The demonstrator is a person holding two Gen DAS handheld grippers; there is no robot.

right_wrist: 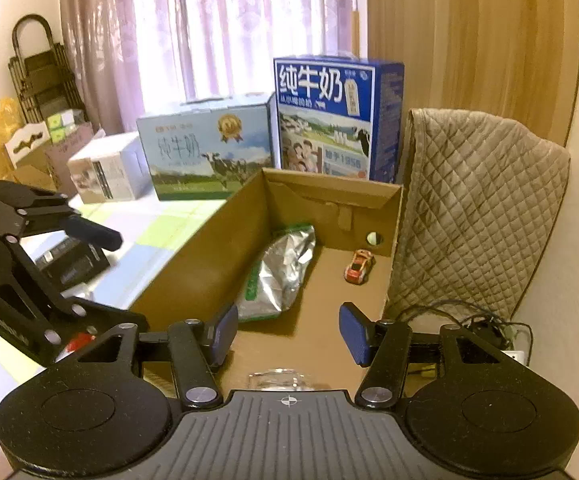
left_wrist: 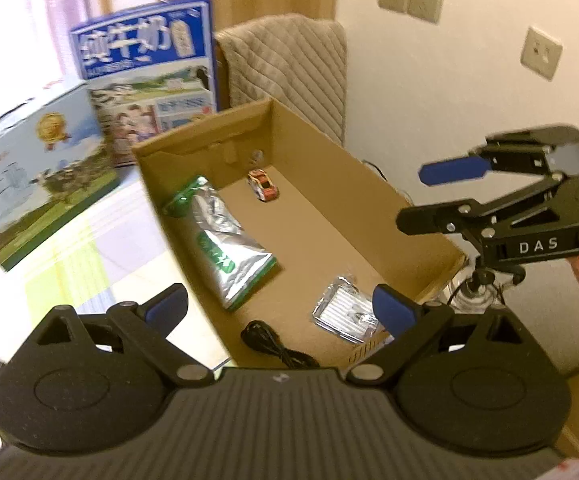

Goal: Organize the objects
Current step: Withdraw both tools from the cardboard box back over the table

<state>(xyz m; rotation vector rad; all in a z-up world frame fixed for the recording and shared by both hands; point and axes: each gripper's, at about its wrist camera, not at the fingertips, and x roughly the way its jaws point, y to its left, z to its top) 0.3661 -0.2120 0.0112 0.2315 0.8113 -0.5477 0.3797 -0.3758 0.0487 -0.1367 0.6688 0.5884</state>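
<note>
An open cardboard box [left_wrist: 341,176] stands on the table. Inside lie a silver-green foil pouch [left_wrist: 225,240], a small red toy car [left_wrist: 263,186], a small silver packet [left_wrist: 343,316] and a coiled black cable [left_wrist: 273,340]. My left gripper [left_wrist: 281,312] hovers open over the box's near end, holding nothing. My right gripper [left_wrist: 429,196] floats open beside the box's right wall, also holding nothing. In the right wrist view, my right gripper [right_wrist: 289,332] is open above the box floor [right_wrist: 321,320], with the pouch [right_wrist: 281,276] and car [right_wrist: 359,266] ahead. The left gripper [right_wrist: 121,280] shows at the left.
Two milk cartons' cases, one pale [right_wrist: 209,152] and one blue [right_wrist: 337,116], stand behind the box with a white box [right_wrist: 105,172]. A quilt-covered chair [right_wrist: 477,208] is on its right, with cables [right_wrist: 469,320] below. A black item [right_wrist: 69,264] lies on the tablecloth. Wall sockets [left_wrist: 409,0] sit above.
</note>
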